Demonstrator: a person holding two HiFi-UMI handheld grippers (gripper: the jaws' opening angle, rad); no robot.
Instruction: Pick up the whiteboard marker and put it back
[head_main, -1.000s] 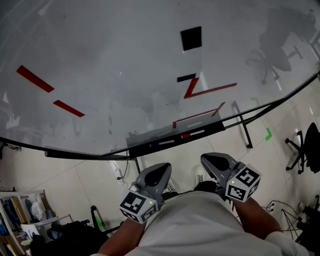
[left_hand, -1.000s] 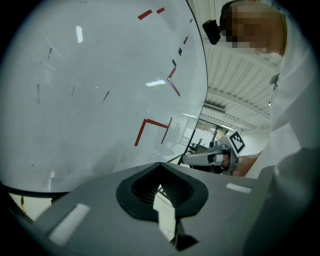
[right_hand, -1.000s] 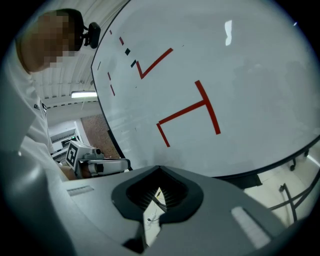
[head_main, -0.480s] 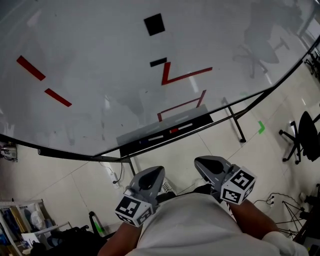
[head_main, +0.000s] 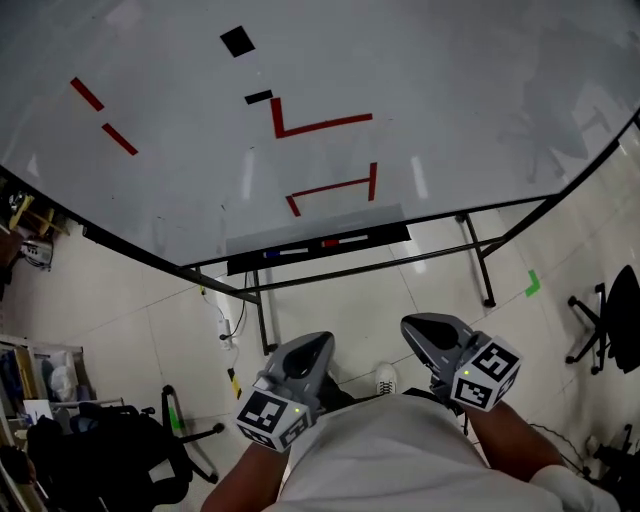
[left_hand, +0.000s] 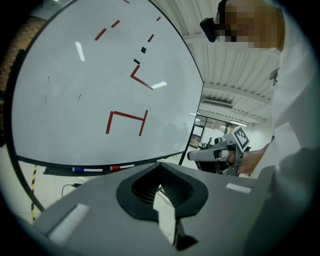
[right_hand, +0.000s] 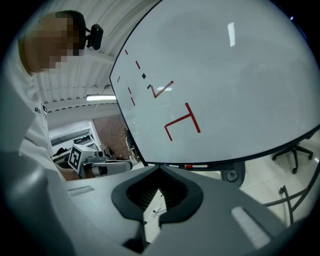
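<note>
Facing a whiteboard on tiled floor with the marker in its tray; holding left gripper and right gripper low by the torso, pointing forward, both nearly closed, gripping nothing.

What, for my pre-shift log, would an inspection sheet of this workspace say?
Surface: whiteboard, red lines and black squares on it.
Job's things: blue-capped marker and red-capped marker lying in the tray.
Clutter: black bag on the floor.
Grippers: left gripper and right gripper shut, empty, well short of the tray.
Cables: one on the floor by the stand leg.
Surroundings: tiled floor, office chair.
</note>
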